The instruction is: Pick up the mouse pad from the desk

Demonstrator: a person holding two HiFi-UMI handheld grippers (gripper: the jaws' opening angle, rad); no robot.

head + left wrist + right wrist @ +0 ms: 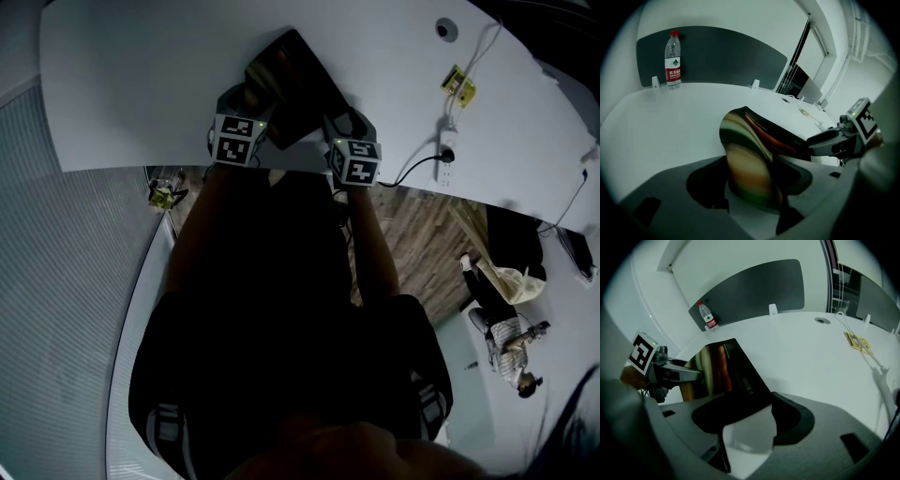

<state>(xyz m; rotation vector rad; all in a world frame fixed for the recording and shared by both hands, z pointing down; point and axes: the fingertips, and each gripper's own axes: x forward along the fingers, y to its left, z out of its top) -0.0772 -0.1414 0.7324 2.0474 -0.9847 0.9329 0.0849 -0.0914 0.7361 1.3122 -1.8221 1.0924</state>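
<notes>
- Head view: the dark mouse pad [298,80] lies on the white desk [141,75] near its front edge. The left gripper [251,105] and right gripper [349,122] are at the pad's near corners.
- Left gripper view: the jaws are wide apart. The pad's corner curls up between them, perhaps brushing one jaw.
- Right gripper view: the jaws are apart. The pad's dark corner reaches into the gap's left side, and bare desk shows beside it.

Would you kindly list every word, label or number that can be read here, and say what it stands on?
Nothing can be read for certain.
On the water bottle: a red label, print too small.
On the mouse pad: pale print near one edge, blurred.
On the yellow tags: too small to read.
On the marker cubes: black-and-white patterns, no words.
</notes>
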